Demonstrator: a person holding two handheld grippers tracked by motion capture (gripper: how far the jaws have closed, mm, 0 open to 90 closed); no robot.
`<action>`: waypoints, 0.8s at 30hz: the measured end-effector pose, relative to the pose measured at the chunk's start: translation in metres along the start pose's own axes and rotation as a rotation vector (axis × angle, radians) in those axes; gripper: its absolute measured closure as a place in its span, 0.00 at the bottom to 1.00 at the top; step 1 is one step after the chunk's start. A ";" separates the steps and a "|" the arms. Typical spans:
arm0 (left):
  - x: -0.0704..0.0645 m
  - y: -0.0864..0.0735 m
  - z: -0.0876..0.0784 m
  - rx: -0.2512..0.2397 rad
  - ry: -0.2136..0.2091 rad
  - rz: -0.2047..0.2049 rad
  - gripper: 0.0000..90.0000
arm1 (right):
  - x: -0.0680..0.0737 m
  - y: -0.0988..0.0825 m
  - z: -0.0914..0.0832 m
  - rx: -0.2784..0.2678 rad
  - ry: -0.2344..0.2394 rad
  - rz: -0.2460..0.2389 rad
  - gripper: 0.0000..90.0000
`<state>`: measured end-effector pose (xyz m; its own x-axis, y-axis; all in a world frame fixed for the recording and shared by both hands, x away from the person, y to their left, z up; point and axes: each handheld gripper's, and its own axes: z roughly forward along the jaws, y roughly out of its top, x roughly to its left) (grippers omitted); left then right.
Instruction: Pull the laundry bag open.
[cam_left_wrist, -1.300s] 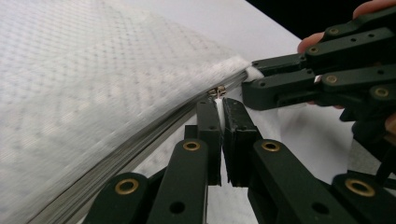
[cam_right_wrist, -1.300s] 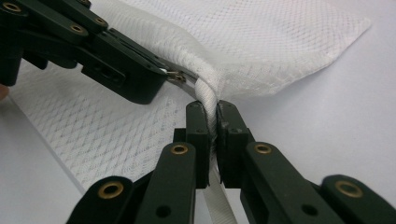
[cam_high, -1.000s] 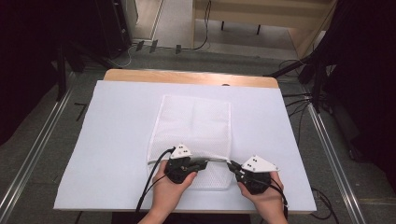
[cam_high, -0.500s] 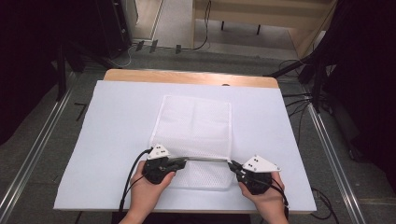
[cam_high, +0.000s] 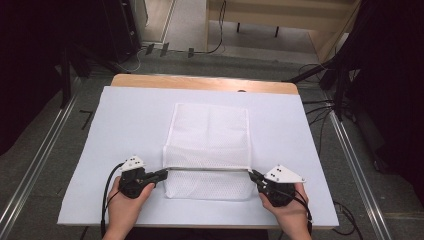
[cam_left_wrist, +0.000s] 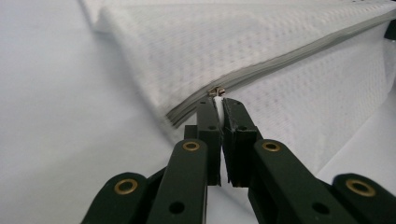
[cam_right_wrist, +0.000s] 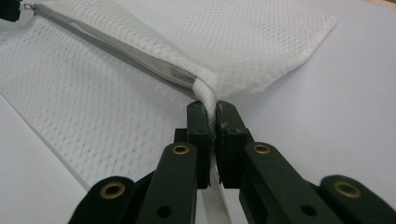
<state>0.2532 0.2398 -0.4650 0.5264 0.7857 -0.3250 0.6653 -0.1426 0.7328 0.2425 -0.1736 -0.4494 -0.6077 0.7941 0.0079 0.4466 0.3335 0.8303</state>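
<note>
White mesh lay flat near the middle of the counter (cam_high: 125, 125) — a zippered laundry bag (cam_high: 210, 135), its near end toward you and the grey zipper (cam_left_wrist: 289, 58) stretched straight across it between your two hands.

Your left hand-held gripper (cam_high: 162, 174) was clamped shut on the zipper pull (cam_left_wrist: 216, 91), the small metal slider sitting at the bag's left edge. Your right hand-held gripper (cam_high: 252, 175) was closed on the white fabric tab (cam_right_wrist: 208, 100) at the opposite end of the zipper, holding that corner taut.

Judged by its look, the bag would be very light, soft and floppy, with nothing stiff in it but the zipper line; it would bunch or slide on the smooth sheet unless one end was anchored. The pull and the end tab were the sensible places to take hold — the open mesh itself would likely snag or stretch.

Both of your hands (cam_high: 122, 210) rested low at the near edge of the counter, forearms coming in from below, each gripper roughly level and pointing inward toward the other along the zipper.
</note>
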 end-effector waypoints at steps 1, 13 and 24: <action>0.003 -0.001 -0.001 0.001 0.001 -0.006 0.97 | 0.000 0.000 0.000 0.000 -0.001 0.000 0.97; 0.008 -0.005 -0.010 0.007 0.020 -0.016 0.97 | -0.001 -0.001 -0.001 -0.006 -0.001 -0.003 0.97; 0.011 -0.006 -0.029 -0.163 0.110 0.016 0.32 | -0.002 -0.003 -0.001 -0.034 0.055 0.030 0.85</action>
<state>0.2395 0.2670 -0.4560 0.4693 0.8463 -0.2519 0.5580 -0.0632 0.8274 0.2418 -0.1766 -0.4510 -0.6301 0.7739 0.0629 0.4431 0.2918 0.8477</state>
